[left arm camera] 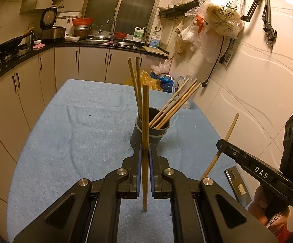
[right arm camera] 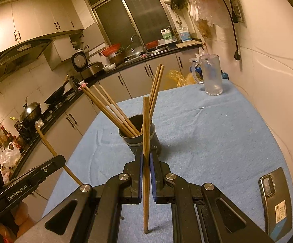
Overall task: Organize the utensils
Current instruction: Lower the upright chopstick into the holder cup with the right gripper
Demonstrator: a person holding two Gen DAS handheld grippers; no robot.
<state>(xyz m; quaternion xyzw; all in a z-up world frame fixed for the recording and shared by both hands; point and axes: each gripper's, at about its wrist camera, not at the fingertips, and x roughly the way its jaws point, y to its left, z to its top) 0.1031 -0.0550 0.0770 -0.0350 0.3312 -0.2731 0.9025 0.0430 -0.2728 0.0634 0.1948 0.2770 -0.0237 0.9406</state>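
**One chopstick gripped by each claw beside the holder**

While each claw is closed on its own stick, a chopstick is held upright between the blue pads of the left gripper, in front of the dark holder. A second chopstick is clamped near-vertical in the right gripper, its lower end close over the cloth. Several more chopsticks are seen leaning in the holder, fanned to both sides. The holder stands mid-table on the blue cloth. A phone lies near the table's right edge, and a clear mug stands at the far corner.
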